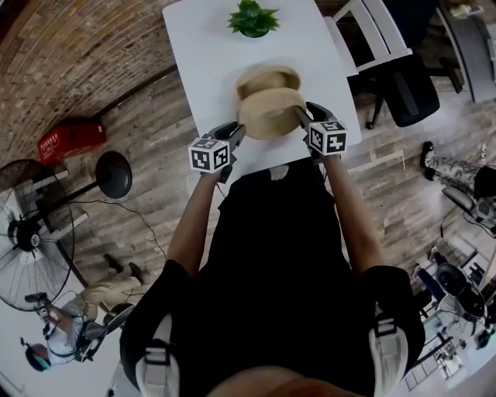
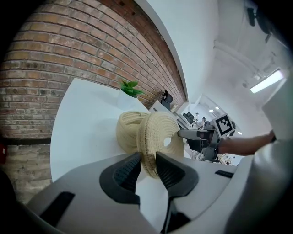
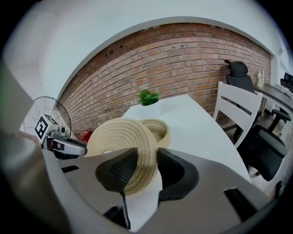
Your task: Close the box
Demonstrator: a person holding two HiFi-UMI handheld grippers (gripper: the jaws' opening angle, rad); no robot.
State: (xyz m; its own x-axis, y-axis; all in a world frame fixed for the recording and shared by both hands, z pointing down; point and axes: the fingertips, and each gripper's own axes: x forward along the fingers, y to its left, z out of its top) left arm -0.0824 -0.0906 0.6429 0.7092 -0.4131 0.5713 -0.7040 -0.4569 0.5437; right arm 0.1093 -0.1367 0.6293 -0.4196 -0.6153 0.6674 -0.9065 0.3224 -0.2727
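Fingers (image 2: 126, 171) of left gripper (image 1: 235, 133) and right gripper (image 1: 308, 114) narrowed, pinching lid (image 1: 271, 112) at its 9 and 3 o'clock edges. Holding it tilted at 6 o'clock of box (image 1: 267, 76) on bench (image 1: 198, 46). Not yet closed: lowering and seating left, by the look of it. Box interior seemingly empty; plant (image 1: 252, 19) at 12 o'clock.

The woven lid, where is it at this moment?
The woven lid is at the centre of the head view, gripped by the left tool and right tool, at the near side of the basket.
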